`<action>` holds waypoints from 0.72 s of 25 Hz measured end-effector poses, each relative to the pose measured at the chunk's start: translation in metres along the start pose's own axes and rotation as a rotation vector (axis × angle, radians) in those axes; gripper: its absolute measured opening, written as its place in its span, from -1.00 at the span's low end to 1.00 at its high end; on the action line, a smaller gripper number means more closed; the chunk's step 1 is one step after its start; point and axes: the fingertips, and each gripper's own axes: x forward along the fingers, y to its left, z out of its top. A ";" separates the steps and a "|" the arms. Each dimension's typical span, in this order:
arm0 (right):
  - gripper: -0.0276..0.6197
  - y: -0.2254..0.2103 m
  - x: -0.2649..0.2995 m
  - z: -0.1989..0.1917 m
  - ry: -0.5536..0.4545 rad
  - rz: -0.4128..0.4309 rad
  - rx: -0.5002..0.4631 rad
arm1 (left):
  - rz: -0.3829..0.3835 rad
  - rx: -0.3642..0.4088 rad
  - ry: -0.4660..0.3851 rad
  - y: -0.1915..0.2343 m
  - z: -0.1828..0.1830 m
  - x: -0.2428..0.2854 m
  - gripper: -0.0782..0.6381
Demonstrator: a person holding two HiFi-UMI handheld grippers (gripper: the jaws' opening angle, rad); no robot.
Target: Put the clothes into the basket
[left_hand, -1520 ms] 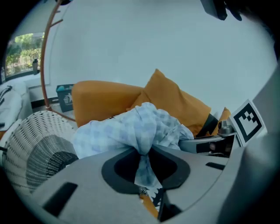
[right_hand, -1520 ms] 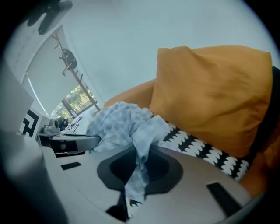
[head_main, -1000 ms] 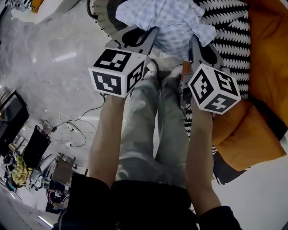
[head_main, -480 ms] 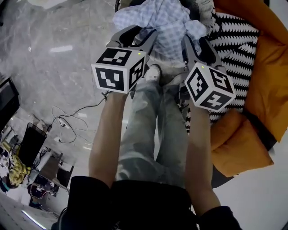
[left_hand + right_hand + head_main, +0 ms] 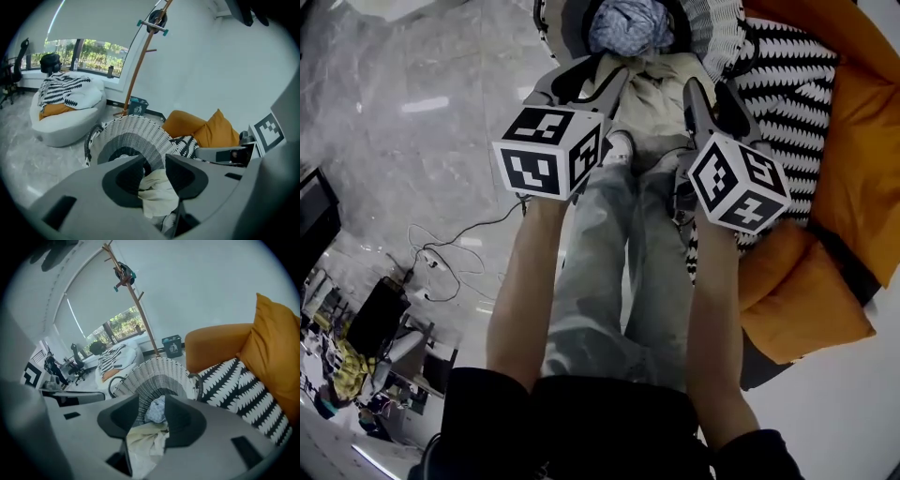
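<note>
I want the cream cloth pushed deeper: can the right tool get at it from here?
Probably yes. The right tool has just been opening its jaws. They stand apart, with the cream cloth lying loose between them and the basket just beyond. Nothing covers the cloth.

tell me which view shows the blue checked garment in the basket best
Head view: it looks down into the basket, where the blue checked garment lies bundled. The right gripper view catches only a small patch; the left gripper view doesn't clearly show it.
</note>
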 end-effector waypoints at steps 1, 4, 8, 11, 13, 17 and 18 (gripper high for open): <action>-0.45 0.001 -0.003 0.000 -0.005 -0.002 0.001 | 0.002 0.002 -0.015 0.000 0.003 -0.004 -0.43; -0.75 0.000 -0.011 0.000 -0.027 -0.004 0.012 | 0.004 0.007 -0.061 -0.002 0.009 -0.010 -0.71; -0.83 0.009 -0.027 0.011 -0.068 0.028 0.002 | -0.049 0.026 -0.128 -0.017 0.026 -0.027 -0.76; -0.85 0.026 -0.049 0.034 -0.128 0.075 -0.028 | -0.072 0.032 -0.172 -0.028 0.045 -0.047 -0.76; -0.86 0.037 -0.066 0.047 -0.147 0.086 -0.043 | -0.073 0.009 -0.186 -0.034 0.056 -0.065 -0.76; -0.86 0.061 -0.098 0.082 -0.180 0.095 -0.059 | -0.057 -0.068 -0.254 -0.042 0.094 -0.111 -0.76; -0.87 0.068 -0.108 0.093 -0.197 0.098 -0.061 | -0.051 -0.084 -0.276 -0.043 0.104 -0.123 -0.76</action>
